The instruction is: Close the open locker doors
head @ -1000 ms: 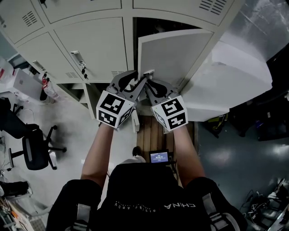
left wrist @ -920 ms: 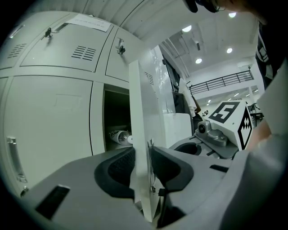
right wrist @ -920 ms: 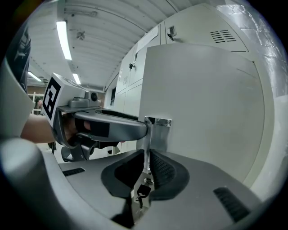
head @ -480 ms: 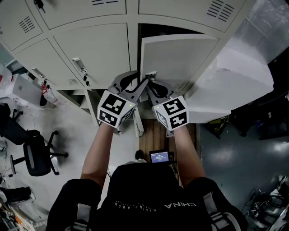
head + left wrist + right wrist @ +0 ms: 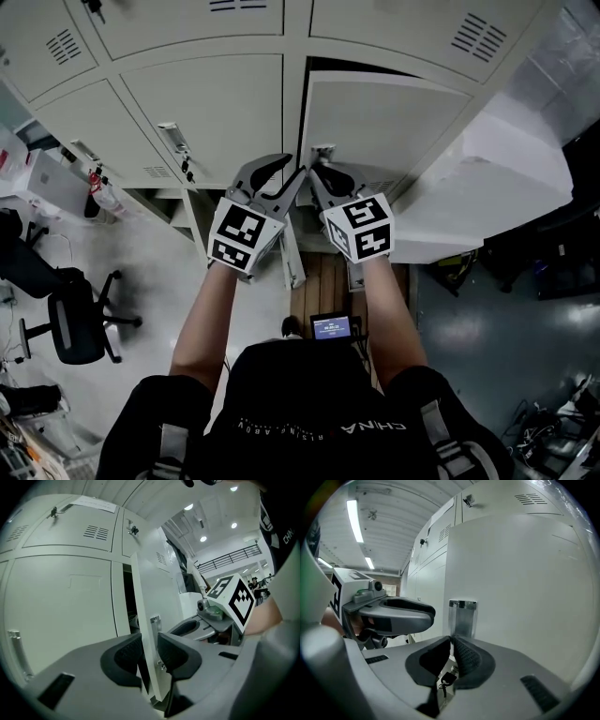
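Pale grey lockers [image 5: 187, 94] fill the wall ahead of you, with an office chair [image 5: 75, 319] on the floor well off to your left. The open door [image 5: 384, 122] sits in the right-hand column, and compared with a second ago it has swung in. The dark slit above its top edge is thinner now, and both of your arms have followed it forward. That puts the close well under way, but the door is not yet flush with its frame.

Your left gripper [image 5: 292, 180] is clamped across the door's free edge. In its own view the left gripper [image 5: 149, 651] has a pad on each face of the door [image 5: 142, 620]. Your right gripper [image 5: 319, 176] is clenched just beside it. In its own view the right gripper [image 5: 451, 654] appears to pinch the lower end of the chrome handle [image 5: 462, 617], though the pads hide the contact itself. A small key [image 5: 447, 679] hangs below.

The door's long axis stands upright. Its hinges are on your right, its free edge points left and out toward you, and its outer face [image 5: 520, 597] looks into the room.
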Action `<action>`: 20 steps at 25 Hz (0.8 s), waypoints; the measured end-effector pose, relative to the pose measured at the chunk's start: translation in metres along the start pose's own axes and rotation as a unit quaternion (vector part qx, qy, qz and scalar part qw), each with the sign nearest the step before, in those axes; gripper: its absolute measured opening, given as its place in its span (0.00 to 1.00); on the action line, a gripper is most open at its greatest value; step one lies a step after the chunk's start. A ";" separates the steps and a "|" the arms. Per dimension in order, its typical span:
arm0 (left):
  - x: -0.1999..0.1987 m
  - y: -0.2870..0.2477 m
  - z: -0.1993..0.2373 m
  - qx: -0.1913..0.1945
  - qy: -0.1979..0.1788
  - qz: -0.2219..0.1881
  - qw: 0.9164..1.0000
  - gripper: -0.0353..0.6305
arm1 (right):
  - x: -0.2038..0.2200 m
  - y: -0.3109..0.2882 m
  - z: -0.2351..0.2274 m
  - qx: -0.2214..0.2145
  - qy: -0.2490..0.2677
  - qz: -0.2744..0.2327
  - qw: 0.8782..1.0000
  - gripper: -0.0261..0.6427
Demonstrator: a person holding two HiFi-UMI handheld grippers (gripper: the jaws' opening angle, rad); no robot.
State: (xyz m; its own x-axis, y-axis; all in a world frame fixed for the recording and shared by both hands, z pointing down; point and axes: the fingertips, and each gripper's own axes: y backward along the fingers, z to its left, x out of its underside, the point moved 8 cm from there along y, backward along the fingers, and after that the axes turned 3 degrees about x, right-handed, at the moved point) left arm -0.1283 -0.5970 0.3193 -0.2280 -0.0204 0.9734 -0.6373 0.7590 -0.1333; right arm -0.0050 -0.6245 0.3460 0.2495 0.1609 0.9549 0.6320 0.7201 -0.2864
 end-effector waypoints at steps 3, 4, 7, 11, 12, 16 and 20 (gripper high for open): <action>0.008 0.003 0.002 -0.003 0.004 0.008 1.000 0.23 | -0.003 -0.009 -0.004 0.007 0.002 0.004 1.000 0.09; 0.011 0.003 0.003 -0.003 0.006 0.011 1.000 0.23 | -0.004 -0.012 -0.005 0.009 -0.001 0.005 1.000 0.09; 0.019 0.004 0.004 -0.001 0.007 0.020 1.000 0.23 | -0.007 -0.020 -0.009 0.017 -0.006 0.006 1.000 0.09; 0.027 0.004 0.004 0.003 0.009 0.029 1.000 0.23 | -0.009 -0.029 -0.013 0.026 -0.012 0.005 1.000 0.09; 0.028 0.004 0.004 0.004 0.010 0.031 0.999 0.22 | -0.010 -0.030 -0.014 0.028 -0.013 0.005 1.000 0.09; 0.033 0.003 0.005 0.006 0.014 0.034 0.999 0.21 | -0.012 -0.036 -0.017 0.033 -0.014 0.007 0.999 0.09; 0.034 0.001 0.007 0.005 0.018 0.032 0.999 0.21 | -0.013 -0.040 -0.020 0.035 -0.016 0.008 0.999 0.09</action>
State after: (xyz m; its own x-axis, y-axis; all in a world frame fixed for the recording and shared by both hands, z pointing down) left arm -0.1419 -0.6020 0.3514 -0.2425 0.0520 0.9688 -0.6291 0.7518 -0.1978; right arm -0.0191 -0.6688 0.3433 0.2357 0.1936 0.9523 0.5753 0.7620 -0.2973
